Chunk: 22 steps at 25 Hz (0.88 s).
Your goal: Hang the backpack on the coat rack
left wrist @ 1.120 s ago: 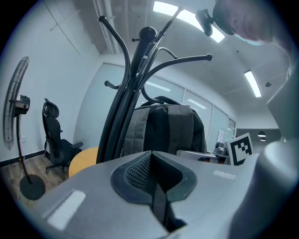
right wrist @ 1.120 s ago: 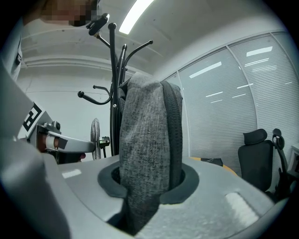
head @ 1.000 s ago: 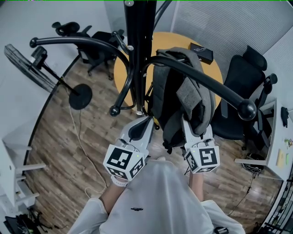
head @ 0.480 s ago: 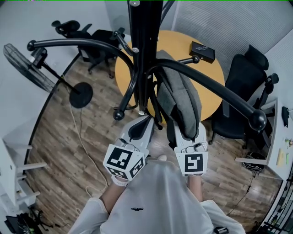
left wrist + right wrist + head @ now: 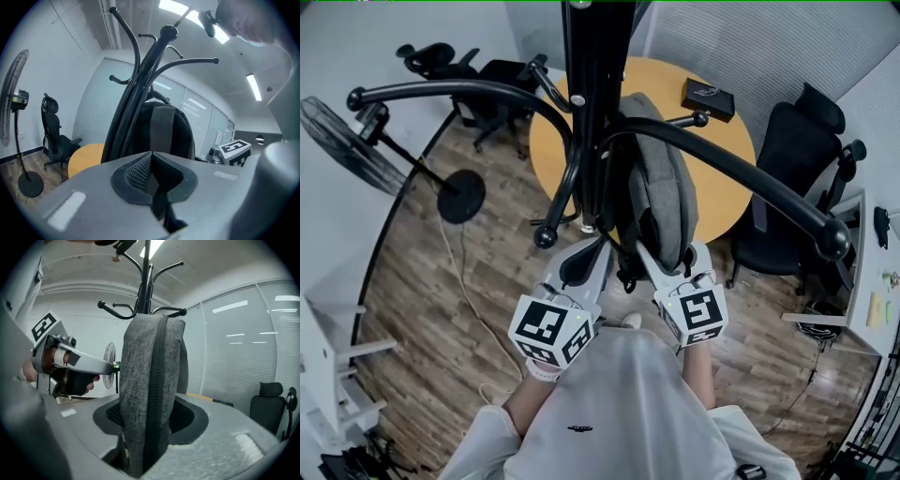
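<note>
Since the earlier frames the backpack (image 5: 661, 202) has swung from a broad, strap-showing face to a narrow edge-on hang. The right gripper (image 5: 673, 262) has been drawn lower and nearer the person, and its jaws have just been opening. The backpack is now hanging against the right side of the coat rack (image 5: 595, 94) pole, below the long right arm. Its top is tucked among the hooks, and which hook carries it cannot be made out. In the right gripper view the bag's lower edge stands between the jaws, which are spread wide with a dark gap on the right pad, so it is judged bracketed rather than pinched. The left gripper (image 5: 592, 248) is held just left of the bag, near the pole, with its jaws closed together on nothing. The bag is judged soft and limp, grey woven fabric that folds under a pinch. It is also slim, so probably light. Body fabric would slip or bunch, so the webbing top loop or a shoulder strap is judged the surer hold if re-seating is needed. Beyond the rack a round table (image 5: 727, 202) is noted, with an office chair (image 5: 792, 187) at the right and a standing fan (image 5: 337, 141) at the far left.
</note>
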Each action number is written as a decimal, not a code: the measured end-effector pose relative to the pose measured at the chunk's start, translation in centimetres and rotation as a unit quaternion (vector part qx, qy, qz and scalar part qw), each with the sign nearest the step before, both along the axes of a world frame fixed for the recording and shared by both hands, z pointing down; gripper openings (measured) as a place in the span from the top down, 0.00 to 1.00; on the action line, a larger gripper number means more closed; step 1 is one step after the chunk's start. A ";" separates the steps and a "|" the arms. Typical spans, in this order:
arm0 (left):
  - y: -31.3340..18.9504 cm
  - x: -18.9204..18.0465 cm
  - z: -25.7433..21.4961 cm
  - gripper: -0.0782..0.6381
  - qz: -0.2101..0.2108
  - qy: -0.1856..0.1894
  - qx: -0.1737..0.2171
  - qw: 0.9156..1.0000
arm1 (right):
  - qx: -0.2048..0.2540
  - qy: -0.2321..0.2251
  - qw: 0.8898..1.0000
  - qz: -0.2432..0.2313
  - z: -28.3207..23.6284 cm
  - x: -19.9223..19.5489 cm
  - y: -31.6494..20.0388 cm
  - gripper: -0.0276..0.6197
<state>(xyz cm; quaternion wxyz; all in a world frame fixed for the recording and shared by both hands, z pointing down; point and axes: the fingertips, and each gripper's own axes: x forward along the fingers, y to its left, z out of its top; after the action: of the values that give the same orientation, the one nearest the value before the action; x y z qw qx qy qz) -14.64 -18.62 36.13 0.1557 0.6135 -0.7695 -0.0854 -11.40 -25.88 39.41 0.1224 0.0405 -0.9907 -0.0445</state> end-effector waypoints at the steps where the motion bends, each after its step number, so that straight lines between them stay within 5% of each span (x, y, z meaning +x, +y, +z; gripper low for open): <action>1: 0.0 0.1 0.0 0.87 0.003 0.001 0.000 1.000 | -0.009 0.003 1.000 -0.002 0.2 -0.1 0.2 0.63; 11: -0.4 1.0 0.5 0.87 0.023 0.006 -0.005 1.000 | -0.004 0.000 1.000 0.009 -0.5 1.8 0.2 0.58; 22: -0.7 3.0 0.9 0.87 0.055 0.007 -0.014 0.998 | -0.039 -0.065 0.997 0.032 -3.8 5.0 0.2 0.53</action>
<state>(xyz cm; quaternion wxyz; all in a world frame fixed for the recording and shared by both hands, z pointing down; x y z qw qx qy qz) -11.63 -19.36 37.04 0.1739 0.6519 -0.7347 -0.0698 -6.39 -25.71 35.63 0.0602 0.0701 -0.9957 0.0012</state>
